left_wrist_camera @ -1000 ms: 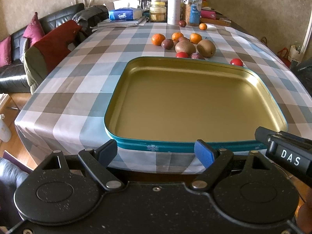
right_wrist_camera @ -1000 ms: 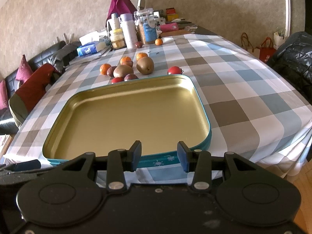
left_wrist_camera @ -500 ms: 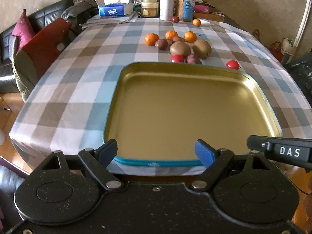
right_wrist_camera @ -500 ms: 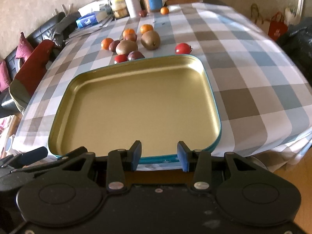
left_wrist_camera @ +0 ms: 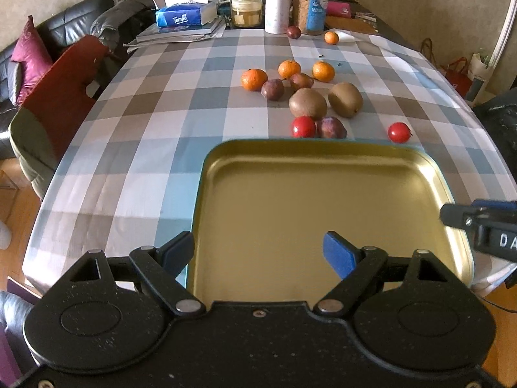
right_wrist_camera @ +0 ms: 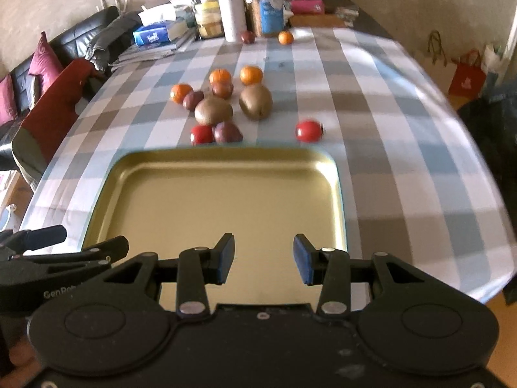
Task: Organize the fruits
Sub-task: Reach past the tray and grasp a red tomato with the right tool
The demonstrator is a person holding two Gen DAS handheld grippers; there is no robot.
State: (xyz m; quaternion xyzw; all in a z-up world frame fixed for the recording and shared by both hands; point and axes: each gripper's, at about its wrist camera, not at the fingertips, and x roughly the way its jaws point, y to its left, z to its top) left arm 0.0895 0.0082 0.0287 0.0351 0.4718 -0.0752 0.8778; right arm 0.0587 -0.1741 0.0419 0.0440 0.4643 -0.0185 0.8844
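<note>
**Both grippers open over the empty tray**

I hold my left gripper (left_wrist_camera: 258, 250) above the near edge of the gold tray (left_wrist_camera: 433, 174), its blue fingers (left_wrist_camera: 336, 252) spread wide with nothing between them. My right gripper (right_wrist_camera: 263, 257) hangs over the same near edge, further right, its jaws parted less widely and also empty. In the left view the right tool juts in at the right margin; in the right view the left tool shows at the lower left.

The tray sits on the checked cloth (left_wrist_camera: 135, 168) and has nothing in it. All the fruit lies on the cloth beyond its far rim. Closest to that rim are a red tomato (left_wrist_camera: 303, 126) and a dark plum (left_wrist_camera: 332, 127), touching each other, with a second tomato (left_wrist_camera: 399, 132) apart to the right. Just behind them lie two kiwis (left_wrist_camera: 308, 103), side by side. Further back is a cluster of three oranges (left_wrist_camera: 254, 79) with two more dark plums (left_wrist_camera: 272, 89) among them. Well beyond, near the jars and bottle (left_wrist_camera: 277, 1) at the far end of the table, sit one more small orange (left_wrist_camera: 331, 37) and one dark fruit (left_wrist_camera: 293, 32).

The right view is somewhat blurred.
</note>
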